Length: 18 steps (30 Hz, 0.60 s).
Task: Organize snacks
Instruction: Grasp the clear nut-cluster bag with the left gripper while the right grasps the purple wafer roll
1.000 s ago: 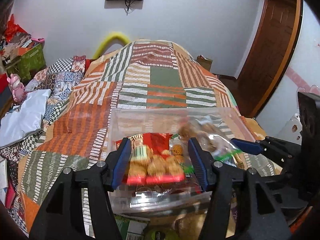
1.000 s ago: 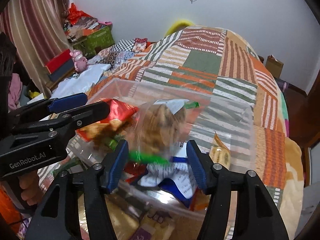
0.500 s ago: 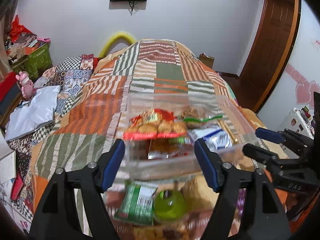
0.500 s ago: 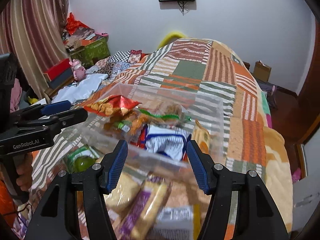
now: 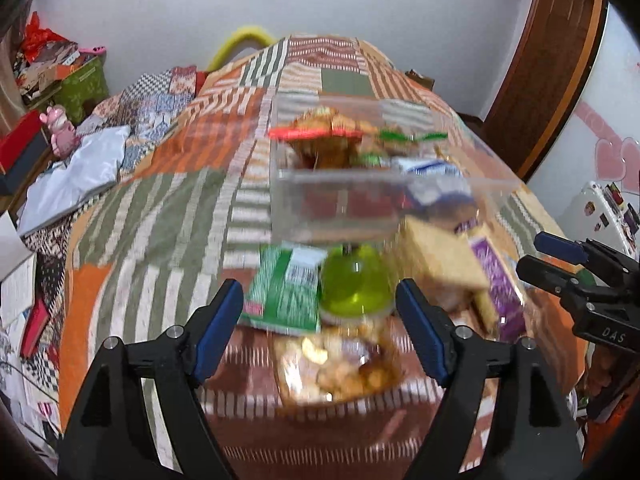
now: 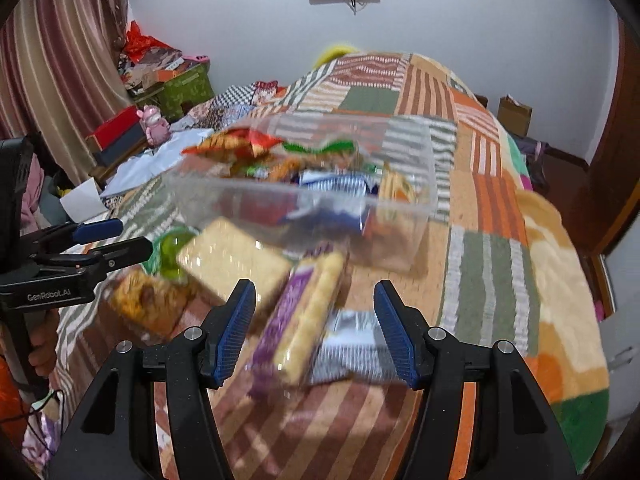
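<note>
A clear plastic box holding several snack packs stands on the patchwork bed. In front of it lie loose snacks: a green packet, a green round jar, a tan cracker pack, a purple biscuit pack, a clear bag of fried snacks and a silver-blue pack. My left gripper is open and empty above the green packet and jar. My right gripper is open and empty above the purple pack.
The patchwork blanket covers the bed. Clutter, boxes and a pink toy sit at the left. A wooden door is at the right, a white wall behind.
Both grippers have pulled back from the box and away from it. The snack packs they were near now lie inside the box; loose snacks in front have come into view.
</note>
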Motion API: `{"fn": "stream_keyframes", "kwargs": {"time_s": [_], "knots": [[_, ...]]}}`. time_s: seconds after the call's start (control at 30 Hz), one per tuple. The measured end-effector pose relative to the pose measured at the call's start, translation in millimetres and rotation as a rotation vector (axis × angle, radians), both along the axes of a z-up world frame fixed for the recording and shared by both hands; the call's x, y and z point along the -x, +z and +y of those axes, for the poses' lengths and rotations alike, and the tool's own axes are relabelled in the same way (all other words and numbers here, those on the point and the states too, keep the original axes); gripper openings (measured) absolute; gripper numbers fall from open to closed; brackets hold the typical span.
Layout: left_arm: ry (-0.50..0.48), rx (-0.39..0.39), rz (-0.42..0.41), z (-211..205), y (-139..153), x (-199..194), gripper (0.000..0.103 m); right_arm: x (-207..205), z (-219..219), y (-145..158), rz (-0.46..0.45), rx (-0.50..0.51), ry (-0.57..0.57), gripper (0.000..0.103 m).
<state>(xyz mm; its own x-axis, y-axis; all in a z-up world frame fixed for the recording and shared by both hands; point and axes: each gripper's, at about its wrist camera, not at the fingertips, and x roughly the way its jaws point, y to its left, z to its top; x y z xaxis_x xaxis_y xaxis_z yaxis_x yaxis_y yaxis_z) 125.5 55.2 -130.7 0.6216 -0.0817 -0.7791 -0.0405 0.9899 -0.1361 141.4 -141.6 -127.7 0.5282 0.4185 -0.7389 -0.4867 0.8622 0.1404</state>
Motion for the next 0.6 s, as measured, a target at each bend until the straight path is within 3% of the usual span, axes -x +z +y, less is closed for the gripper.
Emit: {"fn": "stream_keyframes", "kwargs": {"time_s": [0.1,0.23,0.43,0.6], "knots": [[-0.002,0.017,0.020,-1.5,-8.7,8.7,0.078,3.3,1.2,-9.7,0.024,-0.008,0.003,0.057],[-0.014,0.006,0.038,-6.9,-17.5,16.7,0.079,3.5,2.9,-18.6,0.054,-0.021,0.019,0.044],[-0.022,0.049,0.068,-8.2,-31.1,18.3,0.083,-0.8,7.6,-19.2,0.060,-0.025,0.027,0.036],[-0.023,0.076,0.087,-10.8,-43.3,14.1,0.086,-3.8,15.4,-26.5,0.068,-0.002,0.027,0.036]]}}
